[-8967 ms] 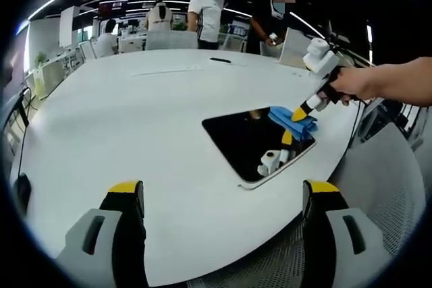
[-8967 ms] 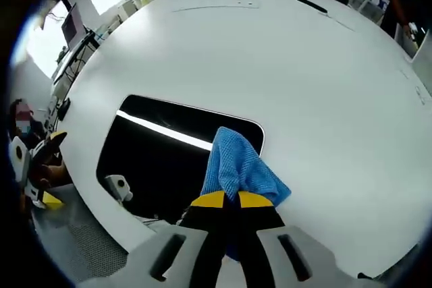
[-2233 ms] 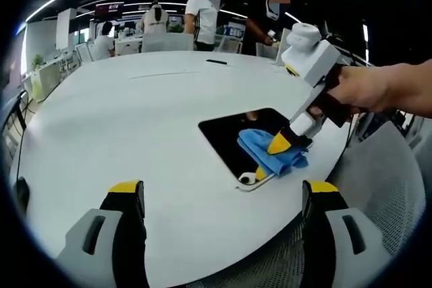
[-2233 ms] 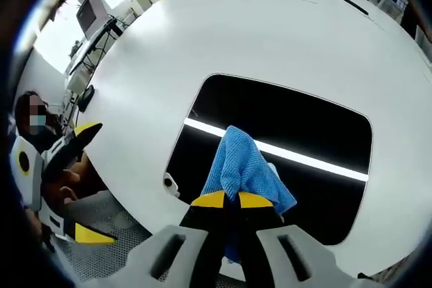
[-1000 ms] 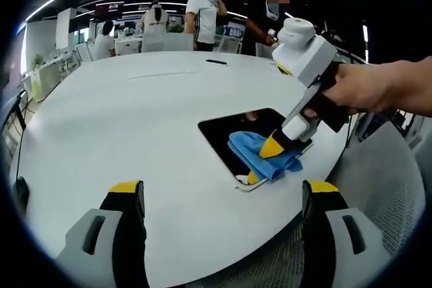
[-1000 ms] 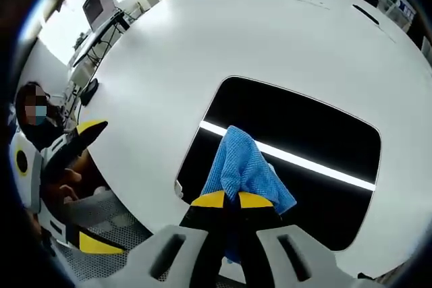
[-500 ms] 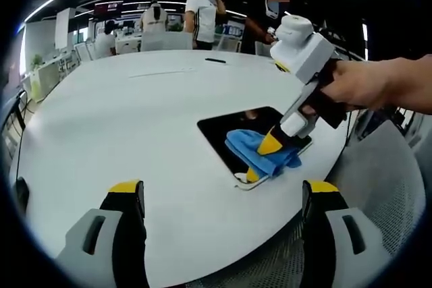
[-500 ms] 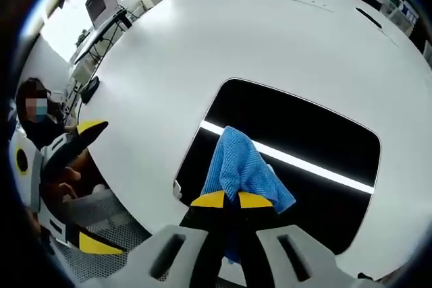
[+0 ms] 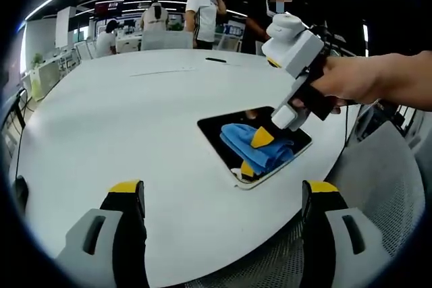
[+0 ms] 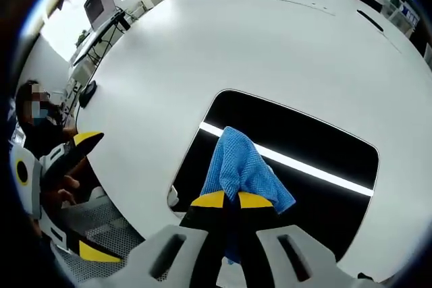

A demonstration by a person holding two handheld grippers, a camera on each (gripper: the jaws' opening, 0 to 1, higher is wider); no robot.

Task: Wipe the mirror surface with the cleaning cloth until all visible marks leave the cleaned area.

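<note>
1. On the big white round table point(image 9: 135, 112), near its edge, we see the mirror point(image 9: 223, 129) lying flat: a dark rounded rectangle with a thin pale rim.
2. In the left gripper view the right gripper point(image 9: 262, 137) comes in from the right, carried by a hand point(image 9: 344, 85). Its yellow tip presses the blue cleaning cloth point(image 9: 253, 150) down onto the middle of the glass.
3. We note a reflection of the yellow tip in the mirror just below the cloth, towards the near rim.
4. The left gripper point(image 9: 223, 197) sits at the bottom of its own view, over bare table and short of the mirror. Its two yellow-capped jaws stand wide apart with nothing between them.
5. The right gripper view looks steeply down on the mirror point(image 10: 317, 146). Here the glass carries a bright slanting streak of reflected light, which the other view does not give us.
6. In this view the right gripper point(image 10: 225, 199) has its jaws pressed together on the cloth point(image 10: 239, 166), which fans out ahead of the yellow tips across the glass.
7. This view also gives us the left gripper point(image 10: 64, 197) from outside, at the left past the table's point(image 10: 223, 45) edge, yellow-tipped, with a hand on it.
8. Back in the left gripper view, we see people point(image 9: 206, 11) standing and sitting beyond the far side of the table, under long ceiling lights.
9. We cannot make out any marks on the glass in either view.
</note>
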